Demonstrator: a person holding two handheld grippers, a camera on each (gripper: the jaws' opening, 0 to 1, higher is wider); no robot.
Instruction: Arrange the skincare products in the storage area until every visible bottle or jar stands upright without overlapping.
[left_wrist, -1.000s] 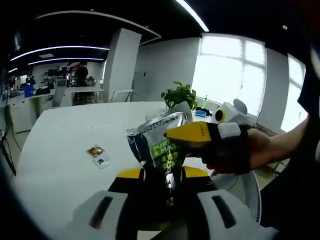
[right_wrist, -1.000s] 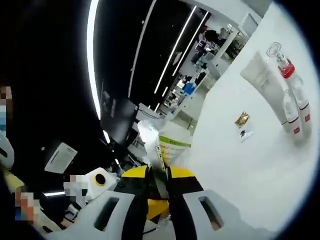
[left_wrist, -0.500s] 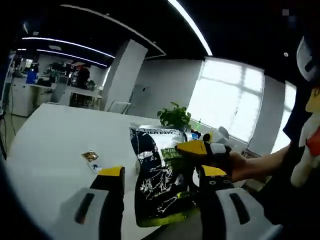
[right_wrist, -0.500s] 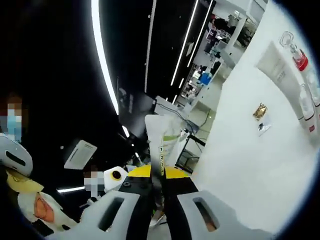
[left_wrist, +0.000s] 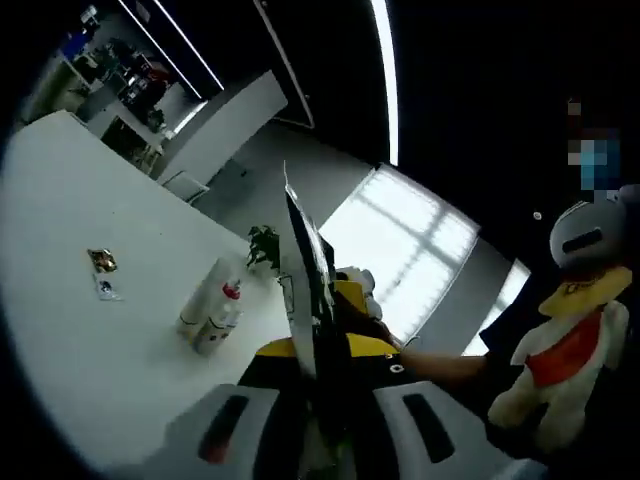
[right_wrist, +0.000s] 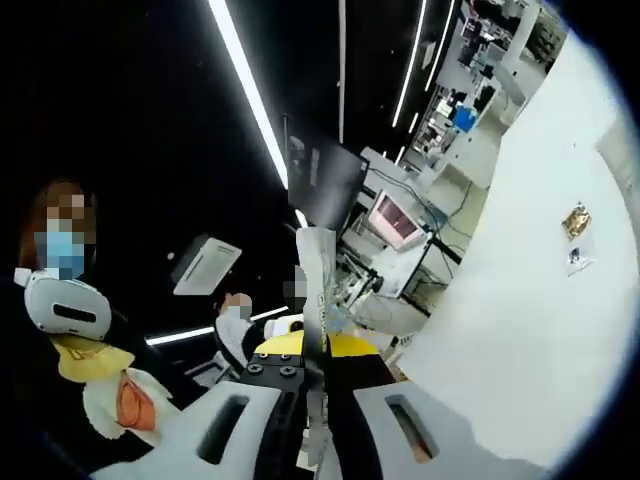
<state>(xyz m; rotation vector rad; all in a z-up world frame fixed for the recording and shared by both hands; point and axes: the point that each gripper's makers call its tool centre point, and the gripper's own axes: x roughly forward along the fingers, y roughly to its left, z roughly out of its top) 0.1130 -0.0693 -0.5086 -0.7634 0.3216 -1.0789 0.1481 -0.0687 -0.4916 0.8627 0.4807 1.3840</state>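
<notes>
On the white table, two small sachets are seen at far left, then a tube and bottles further right. A pouch is held edge-on above the table, pinched by both the left gripper and right gripper, jaws clamped tight.

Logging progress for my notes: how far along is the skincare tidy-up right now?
Done: nothing I can confirm. In hand: the foil pouch, pinched edge-on by the left gripper and right gripper. Left: the white tube and red-capped bottle lie flat on the table, two small sachets beside them.
</notes>
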